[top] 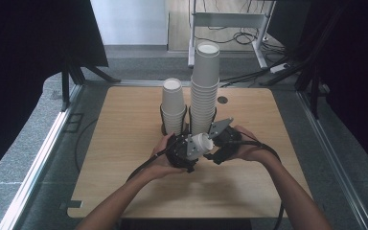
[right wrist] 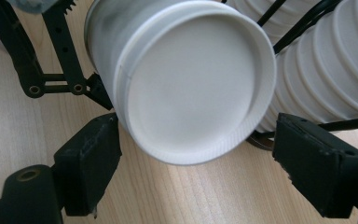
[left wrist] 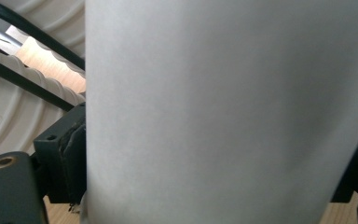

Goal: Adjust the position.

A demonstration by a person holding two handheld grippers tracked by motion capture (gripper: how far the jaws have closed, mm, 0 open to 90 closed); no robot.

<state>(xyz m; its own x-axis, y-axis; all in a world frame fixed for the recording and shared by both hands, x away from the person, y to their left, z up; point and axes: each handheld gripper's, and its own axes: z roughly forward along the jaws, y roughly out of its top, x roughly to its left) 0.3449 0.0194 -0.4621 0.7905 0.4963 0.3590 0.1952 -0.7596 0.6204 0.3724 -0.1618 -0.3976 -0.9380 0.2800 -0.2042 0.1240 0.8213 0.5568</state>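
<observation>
**Left fingers clamp one cup, right fingers spread wide at its base**

The fingers [left wrist: 70, 158] of the left gripper [top: 188, 152] press on the wall of a single white paper cup [top: 202, 142], which lies on its side above the middle of the tabletop [top: 124, 158], base pointing at the right gripper [top: 219, 149]. In the right gripper view that gripper's two fingers [right wrist: 91, 163] stand wide apart on either side of the cup's round base, not touching it. Just behind, toward the far edge, two stacks of upturned cups rise inside black wire holders: a short stack [top: 173, 106] and, beside it, a tall stack [top: 204, 88]. Two hands hold the two grippers.
</observation>
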